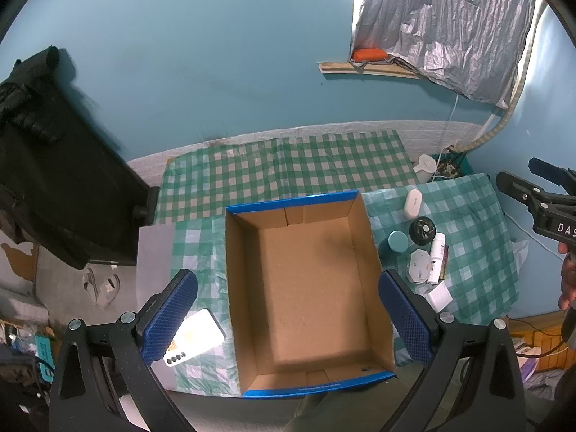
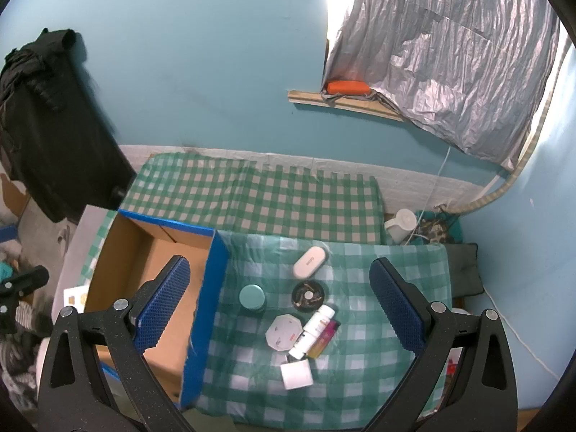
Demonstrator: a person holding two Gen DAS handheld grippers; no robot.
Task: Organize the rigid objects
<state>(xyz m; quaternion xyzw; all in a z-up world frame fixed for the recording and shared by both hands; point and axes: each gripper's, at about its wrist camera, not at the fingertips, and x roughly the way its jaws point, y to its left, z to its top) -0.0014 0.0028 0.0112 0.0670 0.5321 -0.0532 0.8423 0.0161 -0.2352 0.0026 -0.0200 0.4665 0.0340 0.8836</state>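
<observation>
Turquoise wall (image 2: 216, 72) ahead of me, crinkled silver sheet (image 2: 450, 72) over a bright window, wooden ledge (image 2: 345, 102) with an orange block (image 2: 347, 87), green checked tablecloth (image 2: 252, 194), black garment (image 1: 54, 165) hanging on my left.

brown cardboard box (image 1: 306, 288) with blue rim, green-white checked cloth (image 2: 360, 378), teal round lid (image 2: 252, 296), white bottle (image 2: 313, 329)
</observation>
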